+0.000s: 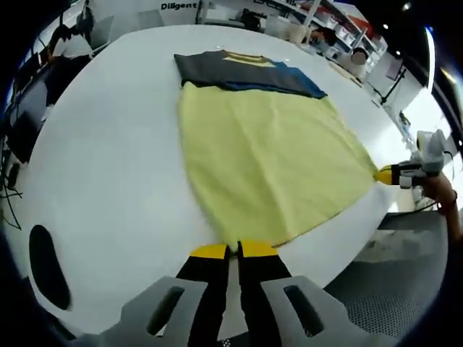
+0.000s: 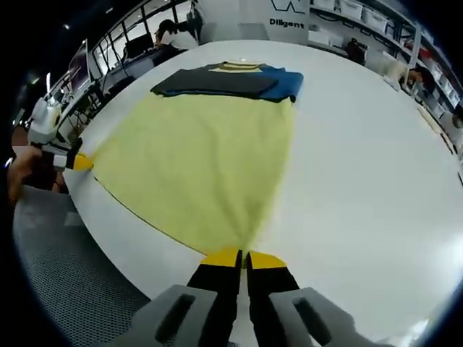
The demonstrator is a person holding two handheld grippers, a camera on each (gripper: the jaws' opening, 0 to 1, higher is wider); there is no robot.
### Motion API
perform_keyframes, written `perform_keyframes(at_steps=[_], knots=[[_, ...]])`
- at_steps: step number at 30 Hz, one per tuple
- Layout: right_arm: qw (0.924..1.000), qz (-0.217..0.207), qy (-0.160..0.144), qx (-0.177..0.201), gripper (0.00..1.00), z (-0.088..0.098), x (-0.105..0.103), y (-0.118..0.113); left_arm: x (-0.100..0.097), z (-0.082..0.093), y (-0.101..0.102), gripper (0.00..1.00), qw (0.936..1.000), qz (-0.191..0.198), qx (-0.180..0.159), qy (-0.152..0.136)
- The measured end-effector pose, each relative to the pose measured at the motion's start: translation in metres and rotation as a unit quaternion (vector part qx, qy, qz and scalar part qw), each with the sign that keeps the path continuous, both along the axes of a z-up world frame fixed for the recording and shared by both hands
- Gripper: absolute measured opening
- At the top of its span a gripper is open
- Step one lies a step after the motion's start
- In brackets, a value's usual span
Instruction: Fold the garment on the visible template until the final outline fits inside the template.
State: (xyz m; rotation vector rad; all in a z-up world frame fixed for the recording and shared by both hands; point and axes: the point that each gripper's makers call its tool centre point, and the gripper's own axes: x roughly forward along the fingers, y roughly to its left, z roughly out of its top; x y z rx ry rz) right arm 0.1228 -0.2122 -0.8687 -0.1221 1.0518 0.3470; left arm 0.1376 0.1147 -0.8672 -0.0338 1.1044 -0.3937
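A yellow garment (image 1: 268, 159) lies spread flat on the white table (image 1: 108, 144), with a dark grey, blue and yellow-striped part (image 1: 239, 72) at its far end. My left gripper (image 1: 233, 249) is shut on one near corner of the hem. The right gripper (image 1: 387, 174) comes in from the right, pinching the other hem corner at the table's edge. In the right gripper view the garment (image 2: 202, 159) fans out from my right gripper (image 2: 244, 258), which is shut on its corner. The left gripper (image 2: 79, 162) holds the opposite corner at the left.
The table (image 2: 362, 159) is wide and bare white around the cloth. A grey perforated floor (image 2: 65, 275) lies below the near edge. A hand (image 2: 25, 170) holds the left gripper. Desks, shelves and a seated person (image 2: 170, 32) stand beyond the far edge.
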Motion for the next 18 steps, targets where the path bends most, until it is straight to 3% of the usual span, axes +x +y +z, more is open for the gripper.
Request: perform_keyframes(at_steps=[6, 7, 18], knots=[[0.9999, -0.011, 0.002, 0.009, 0.00, 0.003, -0.001, -0.002, -0.003, 0.000, -0.001, 0.00, 1.0000, -0.001, 0.000, 0.007], [0.9999, 0.006, 0.013, -0.004, 0.00, 0.004, -0.006, -0.004, -0.005, -0.001, 0.000, 0.00, 0.9999, -0.005, 0.004, 0.010], [0.9990, 0.023, 0.032, -0.020, 0.00, 0.006, -0.012, -0.006, -0.014, 0.002, 0.002, 0.00, 0.9987, -0.038, 0.025, 0.025]])
